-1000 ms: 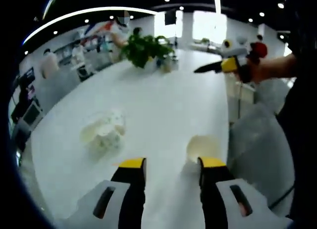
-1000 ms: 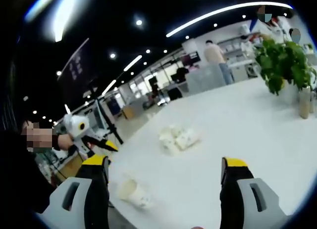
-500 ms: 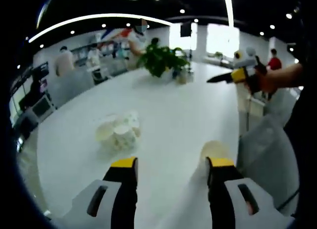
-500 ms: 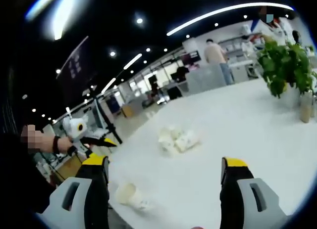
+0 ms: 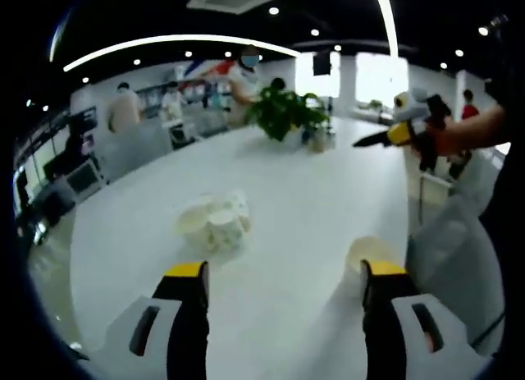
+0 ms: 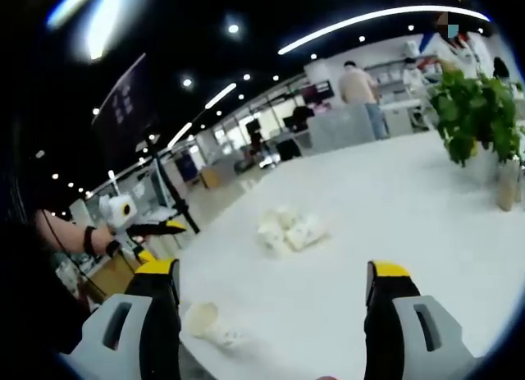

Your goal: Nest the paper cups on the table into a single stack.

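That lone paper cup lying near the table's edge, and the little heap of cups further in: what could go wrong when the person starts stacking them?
Three risks, as I judge it:
1. The lone cup lies on its side close to the table edge; a nudge might roll it off.
2. The heap of cups lies tumbled together, so grabbing one could scatter the others.
3. Thin paper cups may crush if the jaws squeeze hard; both the left gripper and right gripper are open now.
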Demonstrator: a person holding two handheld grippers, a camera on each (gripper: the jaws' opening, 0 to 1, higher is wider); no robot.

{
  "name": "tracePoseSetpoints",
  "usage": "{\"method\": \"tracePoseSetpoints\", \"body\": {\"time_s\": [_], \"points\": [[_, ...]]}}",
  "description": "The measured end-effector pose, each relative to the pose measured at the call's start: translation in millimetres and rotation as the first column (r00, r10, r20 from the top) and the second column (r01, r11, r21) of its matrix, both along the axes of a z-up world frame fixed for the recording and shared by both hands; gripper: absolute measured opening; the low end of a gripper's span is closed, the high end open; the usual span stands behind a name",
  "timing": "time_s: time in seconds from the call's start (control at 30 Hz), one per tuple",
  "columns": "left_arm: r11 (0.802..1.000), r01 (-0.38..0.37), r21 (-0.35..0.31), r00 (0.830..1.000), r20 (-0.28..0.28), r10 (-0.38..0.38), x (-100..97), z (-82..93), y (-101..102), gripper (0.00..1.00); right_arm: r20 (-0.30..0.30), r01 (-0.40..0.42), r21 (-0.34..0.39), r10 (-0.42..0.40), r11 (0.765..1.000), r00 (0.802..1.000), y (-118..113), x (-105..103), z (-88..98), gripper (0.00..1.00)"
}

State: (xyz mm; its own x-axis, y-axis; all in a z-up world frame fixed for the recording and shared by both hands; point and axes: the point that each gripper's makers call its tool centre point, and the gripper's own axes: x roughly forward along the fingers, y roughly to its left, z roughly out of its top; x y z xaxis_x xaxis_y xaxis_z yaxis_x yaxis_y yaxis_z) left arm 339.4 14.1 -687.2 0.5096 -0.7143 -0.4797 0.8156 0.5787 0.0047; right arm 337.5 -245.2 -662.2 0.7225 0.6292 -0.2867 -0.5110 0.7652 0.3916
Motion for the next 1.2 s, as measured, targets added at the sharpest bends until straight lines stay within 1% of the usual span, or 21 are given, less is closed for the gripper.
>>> {"method": "tracePoseSetpoints", "body": {"time_s": [0.1, 0.13, 0.17, 0.23, 0.3, 0.9, 1.07, 1.2], "points": [[0.999, -0.025, -0.02, 1.0, 0.01, 0.026, 0.8, 0.5, 6.8, 0.87, -0.005, -0.001, -0.003, 0.001, 1.0, 1.0, 0.9, 0.8, -1.6, 0.92], [0.999, -0.037, -0.024, 0.999, 0.025, 0.038, 2.3, 1.6, 8.8, 0.92, -0.006, -0.002, -0.005, 0.002, 1.0, 1.0, 1.3, 1.1, -2.2, 0.92], [0.998, -0.053, -0.025, 0.998, 0.039, 0.054, 4.0, 1.8, 11.6, 1.0, -0.006, -0.002, -0.006, 0.002, 1.0, 1.0, 1.5, 1.2, -2.2, 0.92], [0.998, -0.06, -0.032, 0.997, 0.037, 0.061, 3.5, 2.3, 14.9, 1.0, -0.006, -0.002, -0.005, 0.002, 1.0, 1.0, 2.0, 1.6, -2.2, 0.93], [0.997, -0.061, -0.054, 0.997, 0.05, 0.063, 1.1, 6.7, 15.8, 1.0, -0.009, -0.001, -0.004, 0.001, 1.0, 1.0, 2.3, 1.9, -3.4, 0.93], [0.997, -0.061, -0.045, 0.998, 0.019, 0.062, -6.2, -0.9, 17.8, 0.99, -0.03, -0.004, 0.006, 0.005, 1.0, 1.0, 8.7, 7.1, -7.9, 0.93], [0.997, -0.062, -0.046, 0.998, 0.021, 0.062, -5.4, -1.6, 17.2, 0.99, -0.037, -0.015, 0.001, 0.015, 1.0, 0.999, 13.9, 12.5, -11.7, 0.93], [0.997, -0.059, -0.052, 0.998, 0.021, 0.06, -4.7, -1.9, 16.8, 0.99, -0.049, -0.004, 0.018, 0.005, 1.0, 0.999, 18.2, 19.0, -15.2, 0.93]]}}
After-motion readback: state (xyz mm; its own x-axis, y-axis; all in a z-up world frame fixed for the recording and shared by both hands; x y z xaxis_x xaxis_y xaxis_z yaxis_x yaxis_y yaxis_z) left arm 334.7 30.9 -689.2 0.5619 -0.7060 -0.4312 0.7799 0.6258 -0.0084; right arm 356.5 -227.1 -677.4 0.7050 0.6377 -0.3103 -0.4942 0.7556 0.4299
